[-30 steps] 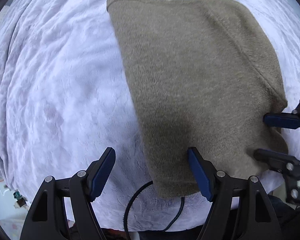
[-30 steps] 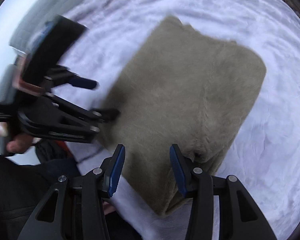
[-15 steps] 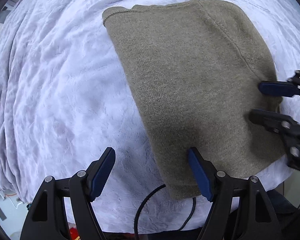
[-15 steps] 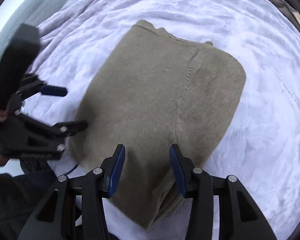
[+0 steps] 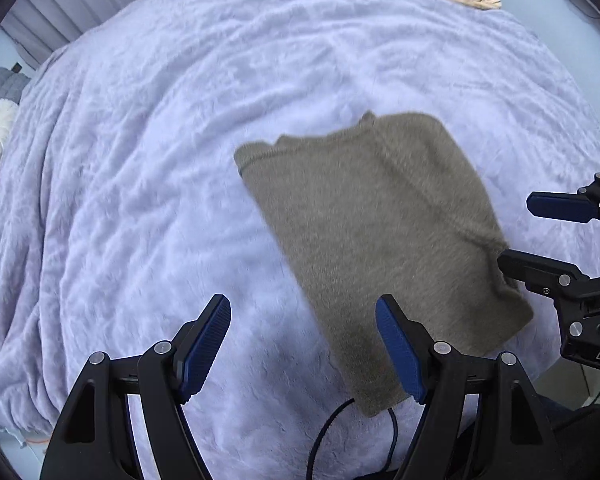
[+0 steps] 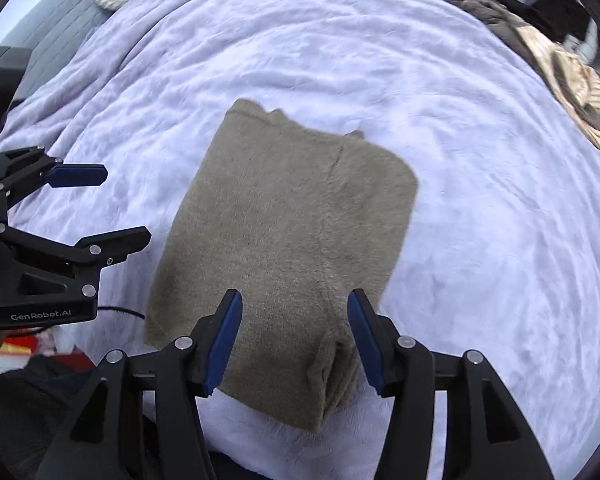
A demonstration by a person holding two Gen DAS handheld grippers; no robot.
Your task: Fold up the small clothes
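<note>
A: From the left wrist view, we look steeply down on a pale lilac blanket spread over a bed. An olive-brown knitted garment lies folded into a rough rectangle, right of centre and running from the near edge toward the middle. Our left gripper has its jaws wide, nothing between them but bare blanket, with the right-hand finger over the garment's near left edge. At the far right, our right gripper reaches in, also holding nothing.

B: And the risk here?

A: We judge the fold loose. A black cable loops at the garment's near corner; if we lower a finger there, it could snag cable and cloth together and drag the fold open.

B: The right wrist view?

A: The same garment sits in the middle, its near end between the fingers of the right gripper. Those jaws have just been opening and stand moderately wide, the pads clear of the cloth. The left gripper hovers at the left, jaws apart. A bulging pleat shows at the near right edge. A pile of other clothes lies far right.

B: What could fail?

A: That pleat may spring outward and leave the fold uneven, unless we press it flat.
</note>
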